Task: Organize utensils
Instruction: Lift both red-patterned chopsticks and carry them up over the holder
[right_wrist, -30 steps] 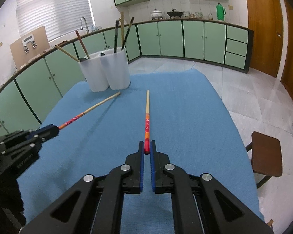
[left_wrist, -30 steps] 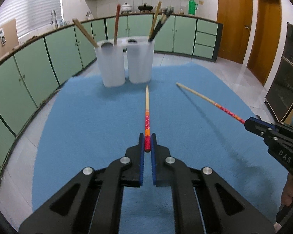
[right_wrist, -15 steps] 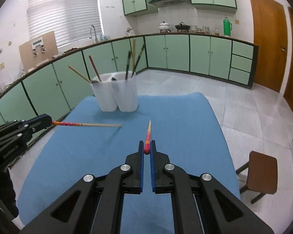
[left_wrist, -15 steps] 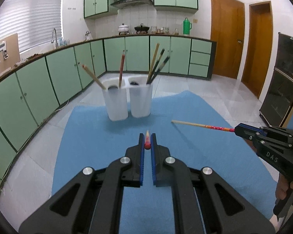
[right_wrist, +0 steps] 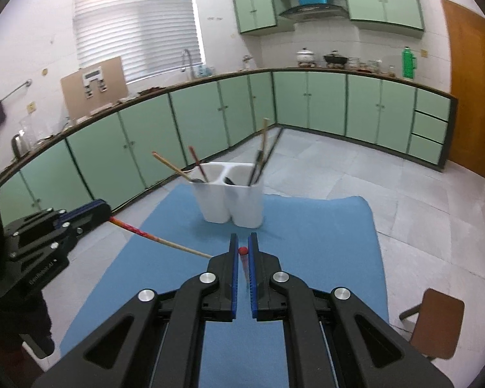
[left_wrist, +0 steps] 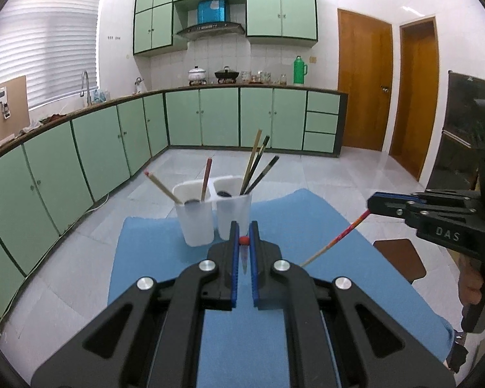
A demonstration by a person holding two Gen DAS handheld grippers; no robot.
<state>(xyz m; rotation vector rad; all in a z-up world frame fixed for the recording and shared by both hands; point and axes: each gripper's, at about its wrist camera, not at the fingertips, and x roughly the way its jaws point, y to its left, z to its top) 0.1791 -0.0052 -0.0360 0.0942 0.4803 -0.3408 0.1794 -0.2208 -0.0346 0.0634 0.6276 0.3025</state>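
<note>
Two red-ended bamboo chopsticks, one [left_wrist: 243, 241] pinched in the left claw [left_wrist: 243, 242], one [right_wrist: 242, 251] in the right claw [right_wrist: 242, 252], now hang tips-down above the blue tabletop [left_wrist: 152, 252]; half a second ago they pointed forward toward the white twin-cup holder [left_wrist: 210, 216].

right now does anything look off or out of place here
Nothing stands out. The white holder stands upright on the blue mat, utensils inside; left gripper and right gripper each clamp a red-ended chopstick, tips down.
</note>
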